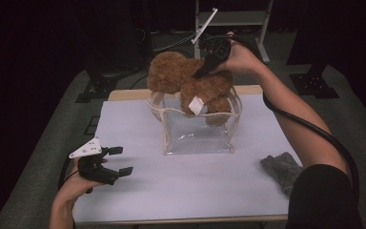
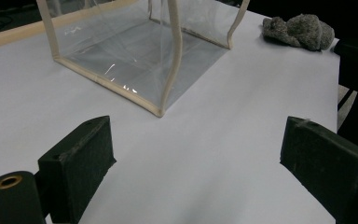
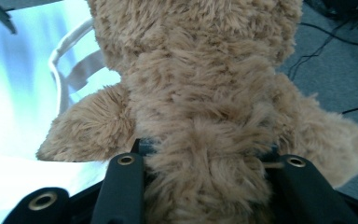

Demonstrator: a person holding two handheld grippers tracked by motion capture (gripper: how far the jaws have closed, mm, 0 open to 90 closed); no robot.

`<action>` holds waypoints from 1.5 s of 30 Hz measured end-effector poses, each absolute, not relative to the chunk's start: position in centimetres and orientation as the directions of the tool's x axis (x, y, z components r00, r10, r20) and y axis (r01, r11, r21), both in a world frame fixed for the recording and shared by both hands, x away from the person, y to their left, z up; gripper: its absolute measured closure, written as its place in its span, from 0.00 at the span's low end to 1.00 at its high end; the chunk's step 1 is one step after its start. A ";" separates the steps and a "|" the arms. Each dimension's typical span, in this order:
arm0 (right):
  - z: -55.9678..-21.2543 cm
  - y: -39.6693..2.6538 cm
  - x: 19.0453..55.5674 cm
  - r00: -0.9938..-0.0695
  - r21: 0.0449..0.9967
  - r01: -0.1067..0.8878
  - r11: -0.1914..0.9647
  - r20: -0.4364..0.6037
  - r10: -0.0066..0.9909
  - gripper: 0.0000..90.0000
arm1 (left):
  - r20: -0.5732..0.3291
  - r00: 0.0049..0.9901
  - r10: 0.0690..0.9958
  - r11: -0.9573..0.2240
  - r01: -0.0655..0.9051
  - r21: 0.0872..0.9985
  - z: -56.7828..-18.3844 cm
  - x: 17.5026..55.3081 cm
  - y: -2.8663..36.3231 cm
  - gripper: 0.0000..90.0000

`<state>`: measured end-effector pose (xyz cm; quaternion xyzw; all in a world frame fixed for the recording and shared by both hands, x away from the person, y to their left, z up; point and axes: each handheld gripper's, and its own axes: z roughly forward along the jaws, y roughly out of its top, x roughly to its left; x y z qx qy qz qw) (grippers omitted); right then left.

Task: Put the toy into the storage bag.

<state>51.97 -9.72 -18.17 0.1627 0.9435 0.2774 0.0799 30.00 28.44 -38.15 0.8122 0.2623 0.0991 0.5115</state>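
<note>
A brown plush teddy bear (image 1: 186, 78) hangs over the open top of a clear plastic bag with cream trim (image 1: 198, 131), one leg dipping inside. My right gripper (image 1: 208, 67) is shut on the bear's body; in the right gripper view the fur (image 3: 205, 116) bulges between the two black jaws. The bear carries a white tag (image 1: 195, 105). My left gripper (image 1: 116, 161) rests low over the white tabletop at the front left, open and empty, and in its own view the bag (image 2: 135, 56) stands ahead of the jaws.
A grey fuzzy cloth (image 1: 281, 171) lies near the table's right edge, also seen as a grey lump (image 2: 300, 30) in the left gripper view. White sheet (image 1: 181, 186) covers the table. Cables and stand legs (image 1: 95, 88) sit on the floor behind.
</note>
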 end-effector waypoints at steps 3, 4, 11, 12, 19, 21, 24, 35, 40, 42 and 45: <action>-18.7 -10.1 51.2 -0.938 0.535 0.260 0.804 -0.056 0.341 0.66 | -0.107 0.843 0.527 -0.339 0.324 0.883 -38.1 30.0 28.4 0.10; -18.7 -10.1 51.2 -0.938 0.535 0.260 0.804 -0.056 0.341 0.66 | -0.107 0.843 0.527 -0.339 0.324 0.883 -38.1 30.0 28.4 0.10; -20.4 -11.2 50.8 -0.934 0.513 0.293 0.807 -0.028 0.357 0.66 | -0.107 0.847 0.520 -0.344 0.323 0.882 -38.2 30.0 28.2 0.10; -20.7 -11.3 50.7 -0.934 0.513 0.295 0.806 -0.023 0.357 0.66 | -0.107 0.847 0.521 -0.345 0.324 0.881 -38.3 30.1 28.2 0.10; -22.9 -11.2 50.6 -0.939 0.484 0.303 0.821 0.002 0.345 0.67 | -0.107 0.848 0.519 -0.352 0.325 0.878 -38.3 30.1 28.1 0.10; -23.4 -11.0 50.5 -0.939 0.479 0.304 0.823 0.007 0.343 0.67 | -0.109 0.847 0.520 -0.349 0.327 0.878 -38.3 30.1 28.1 0.10; -24.1 -10.7 50.4 -0.941 0.467 0.302 0.831 0.008 0.338 0.67 | -0.113 0.847 0.520 -0.348 0.331 0.877 -38.4 30.1 28.1 0.10; -26.6 -10.4 50.7 -0.942 0.427 0.321 0.845 0.049 0.333 0.68 | -0.116 0.846 0.521 -0.344 0.333 0.878 -38.4 30.0 28.2 0.10; -27.9 -9.8 50.8 -0.943 0.393 0.323 0.861 0.058 0.328 0.68 | -0.113 0.845 0.522 -0.344 0.330 0.879 -38.3 30.0 28.2 0.10; -28.5 -9.6 50.9 -0.944 0.381 0.323 0.866 0.062 0.325 0.68 | -0.114 0.845 0.523 -0.344 0.332 0.878 -38.3 30.0 28.2 0.10; -29.1 -9.5 51.0 -0.939 0.371 0.339 0.865 0.074 0.336 0.68 | -0.116 0.844 0.523 -0.342 0.333 0.879 -38.4 30.0 28.3 0.10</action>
